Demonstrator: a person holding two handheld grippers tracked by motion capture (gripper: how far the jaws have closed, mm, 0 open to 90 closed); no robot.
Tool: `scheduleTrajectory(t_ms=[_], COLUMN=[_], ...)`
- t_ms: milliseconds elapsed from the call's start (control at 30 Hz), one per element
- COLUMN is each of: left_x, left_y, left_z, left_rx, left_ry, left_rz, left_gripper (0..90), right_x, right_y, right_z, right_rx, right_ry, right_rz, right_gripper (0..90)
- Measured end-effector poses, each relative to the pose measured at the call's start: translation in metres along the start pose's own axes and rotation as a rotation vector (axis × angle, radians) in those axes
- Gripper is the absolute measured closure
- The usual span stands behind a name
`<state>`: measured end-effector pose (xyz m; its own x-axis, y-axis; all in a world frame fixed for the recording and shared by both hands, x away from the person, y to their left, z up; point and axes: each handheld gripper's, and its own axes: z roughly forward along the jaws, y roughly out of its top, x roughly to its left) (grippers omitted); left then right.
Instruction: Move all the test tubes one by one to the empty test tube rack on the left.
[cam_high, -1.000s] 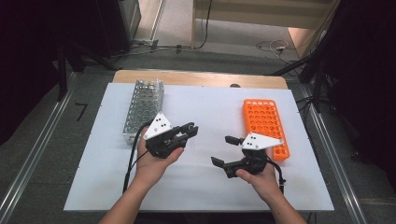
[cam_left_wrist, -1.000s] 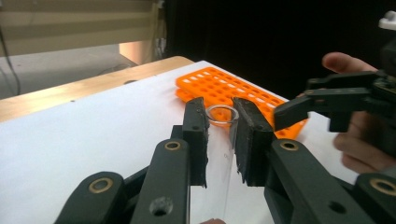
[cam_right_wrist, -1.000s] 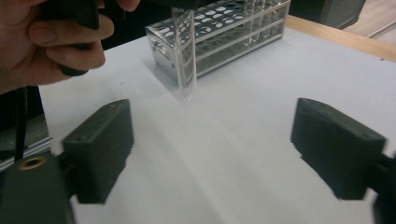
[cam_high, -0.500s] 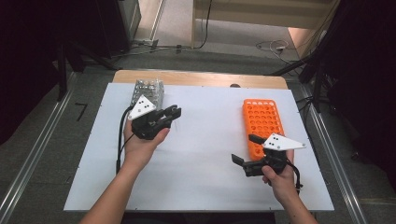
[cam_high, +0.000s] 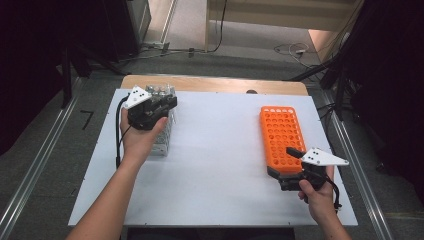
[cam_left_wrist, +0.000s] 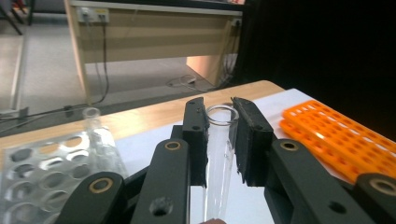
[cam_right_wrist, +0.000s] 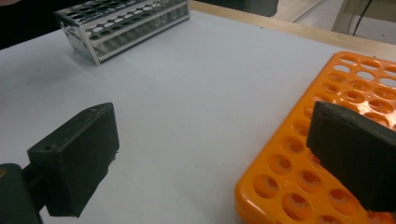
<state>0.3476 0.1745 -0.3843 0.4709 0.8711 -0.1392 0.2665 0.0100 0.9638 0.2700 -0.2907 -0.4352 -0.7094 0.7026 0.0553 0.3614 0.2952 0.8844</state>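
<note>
Left gripper view shows the left gripper pinching a clear glass test tube between its black jaws, the tube's long axis running upright along the jaws with its open rim just above their tips. From the orange rack as landmark, that tube is well apart to the left, held over the metal rack, which carries another tube at its far end. The right gripper sits at the orange rack's near end, jaws spread wide with nothing between them, so it is the nearer hand to the rack. Bare white table lies between the two racks; nothing stands in the way, I judge.
</note>
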Motion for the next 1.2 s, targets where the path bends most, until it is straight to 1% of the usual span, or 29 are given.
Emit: scheduleTrajectory(t_ms=[100,133,233,400,533,667,733,867,1200], left_x=[0.009,0.011,0.018,0.028,0.035,0.039,0.041,0.041,0.043], left_y=[0.003,0.004,0.006,0.007,0.003,-0.001,-0.003,-0.007,-0.015], left_z=[0.004,0.006,0.013,0.023,0.03,0.036,0.038,0.04,0.046], left_rx=[-0.011,-0.018,-0.018,-0.024,-0.015,0.009,0.013,0.029,0.076], left_ry=[0.028,0.036,0.064,0.108,0.13,0.157,0.159,0.169,0.178], left_rz=[-0.008,-0.008,0.0,0.003,-0.006,-0.004,-0.01,0.0,0.002], left_gripper=[74.4,74.4,74.3,74.3,74.3,74.3,74.3,74.3,74.3], right_x=[-0.005,-0.006,-0.009,-0.01,-0.011,-0.011,-0.011,-0.011,-0.011], right_y=[-0.004,-0.005,-0.007,-0.007,-0.007,-0.008,-0.008,-0.007,-0.007], right_z=[-0.004,-0.005,-0.007,-0.006,-0.007,-0.007,-0.007,-0.008,-0.007], right_rx=[0.003,0.004,0.002,0.001,-0.002,-0.002,-0.002,-0.004,-0.005], right_ry=[-0.015,-0.016,-0.023,-0.022,-0.024,-0.021,-0.021,-0.018,-0.016], right_rz=[0.004,0.008,0.018,0.017,0.023,0.021,0.019,0.017,0.017], right_gripper=[1.6,1.6,1.6,1.6,1.6,1.6,1.6,1.6,1.6])
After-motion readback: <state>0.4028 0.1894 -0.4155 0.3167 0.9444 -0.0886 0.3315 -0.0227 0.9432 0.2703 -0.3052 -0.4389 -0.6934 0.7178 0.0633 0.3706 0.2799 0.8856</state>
